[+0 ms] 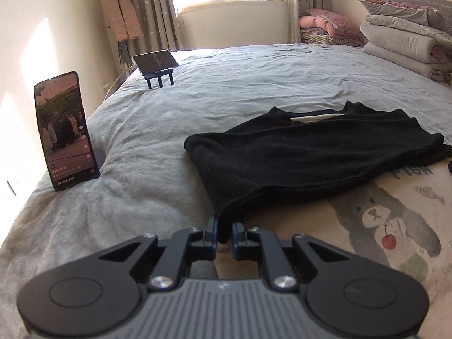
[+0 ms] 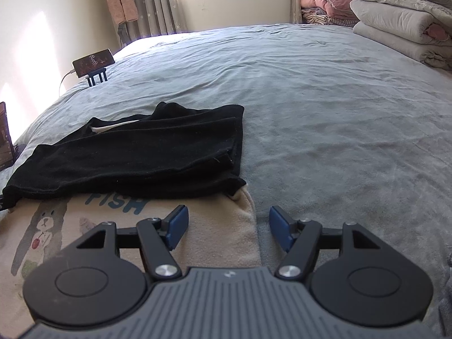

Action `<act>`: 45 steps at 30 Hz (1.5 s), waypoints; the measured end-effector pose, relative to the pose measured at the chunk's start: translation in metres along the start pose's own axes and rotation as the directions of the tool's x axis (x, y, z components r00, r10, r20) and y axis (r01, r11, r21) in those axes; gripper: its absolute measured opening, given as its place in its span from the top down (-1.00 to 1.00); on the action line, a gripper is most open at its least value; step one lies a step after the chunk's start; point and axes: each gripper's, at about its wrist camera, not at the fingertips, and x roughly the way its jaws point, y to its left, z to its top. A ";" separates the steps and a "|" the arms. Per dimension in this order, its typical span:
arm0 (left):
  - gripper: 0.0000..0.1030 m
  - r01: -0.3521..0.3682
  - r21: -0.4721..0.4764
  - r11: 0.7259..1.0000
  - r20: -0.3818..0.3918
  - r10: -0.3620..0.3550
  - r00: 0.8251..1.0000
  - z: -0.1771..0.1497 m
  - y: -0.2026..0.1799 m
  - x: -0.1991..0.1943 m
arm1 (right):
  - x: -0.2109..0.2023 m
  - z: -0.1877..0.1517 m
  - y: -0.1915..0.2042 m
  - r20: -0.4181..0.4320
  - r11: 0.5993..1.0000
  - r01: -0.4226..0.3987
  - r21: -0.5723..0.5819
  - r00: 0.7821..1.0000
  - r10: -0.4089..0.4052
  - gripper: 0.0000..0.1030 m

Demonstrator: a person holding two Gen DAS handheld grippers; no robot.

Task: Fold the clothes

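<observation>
A black garment (image 1: 310, 152) lies partly folded on the bed, its near edge over a cream printed cloth (image 1: 381, 226) with a bear and the word FISH. My left gripper (image 1: 224, 230) is shut on the garment's near left corner, lifting it slightly. In the right wrist view the black garment (image 2: 135, 155) lies ahead to the left, above the cream cloth (image 2: 214, 243). My right gripper (image 2: 228, 220) is open and empty, over the cream cloth's right edge, just short of the garment's near right corner.
The grey bedsheet (image 2: 325, 113) covers the bed. An upright phone (image 1: 66, 130) stands at the left edge; another phone on a blue stand (image 1: 156, 62) sits farther back. Folded quilts (image 1: 409, 36) and pink bedding (image 1: 327, 28) are stacked at the far right.
</observation>
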 end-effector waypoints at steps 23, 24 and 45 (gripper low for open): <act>0.58 0.050 0.002 0.999 0.098 -0.050 0.994 0.009 0.000 0.004 | 0.021 0.021 0.032 0.154 0.989 -0.035 -0.145 0.986 0.057 0.28; 0.58 0.030 0.014 0.999 0.048 -0.031 0.998 0.005 0.001 0.013 | 0.028 0.018 0.032 0.111 0.987 -0.018 -0.159 0.993 0.036 0.33; 0.17 0.192 -0.235 0.953 -0.142 -0.229 0.963 -0.044 0.044 -0.069 | -0.053 -0.017 0.001 -0.085 0.992 -0.105 -0.073 0.991 0.099 -0.08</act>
